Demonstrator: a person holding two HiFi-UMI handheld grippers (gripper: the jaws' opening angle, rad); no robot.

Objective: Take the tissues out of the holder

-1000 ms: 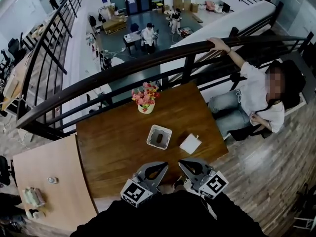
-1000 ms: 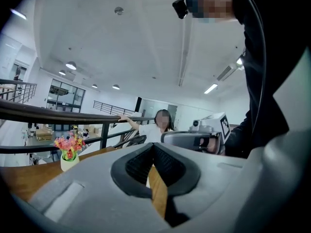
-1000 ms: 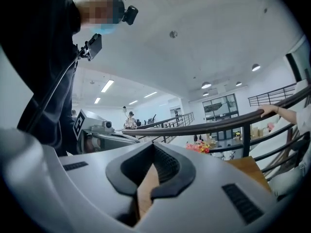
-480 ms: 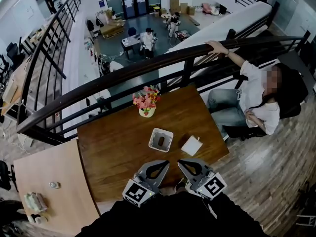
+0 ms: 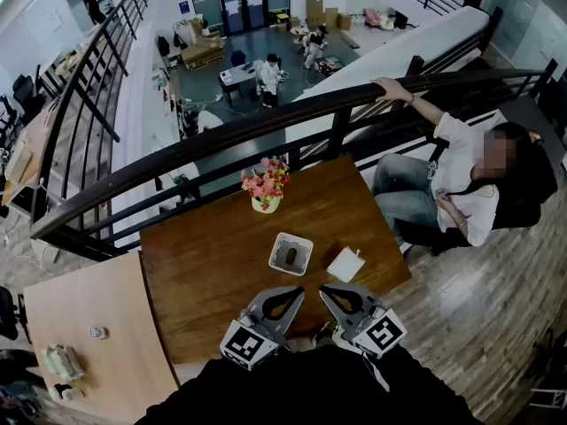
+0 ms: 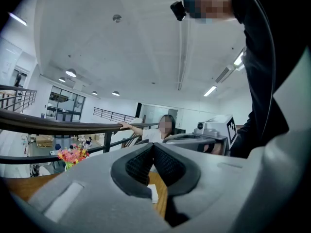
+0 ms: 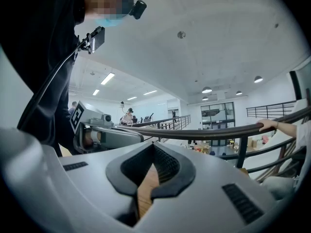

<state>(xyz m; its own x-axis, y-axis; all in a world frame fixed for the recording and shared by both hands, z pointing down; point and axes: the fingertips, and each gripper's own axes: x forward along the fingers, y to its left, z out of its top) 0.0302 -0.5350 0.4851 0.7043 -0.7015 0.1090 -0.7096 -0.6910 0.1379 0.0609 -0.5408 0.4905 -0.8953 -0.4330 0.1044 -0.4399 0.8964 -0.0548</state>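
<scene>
The white square tissue holder (image 5: 290,254) sits on the brown table (image 5: 204,273), with a dark oval showing in its middle. A white folded tissue (image 5: 345,264) lies flat on the table just to its right, apart from it. My left gripper (image 5: 287,296) and right gripper (image 5: 333,294) hover side by side over the table's near edge, short of both. Each is shut with nothing between its jaws. In the left gripper view the jaws (image 6: 153,145) meet at the tips, and a bit of the tissue (image 6: 153,194) shows below them. The right gripper (image 7: 153,145) is likewise shut.
A pot of pink flowers (image 5: 265,187) stands at the table's far edge before a dark railing (image 5: 266,113). A person (image 5: 469,184) sits right of the table, one hand on the rail. A lighter table (image 5: 89,343) with small items adjoins on the left.
Both grippers keep their places at the table's near edge, still shut. The seated person has shifted a little.
</scene>
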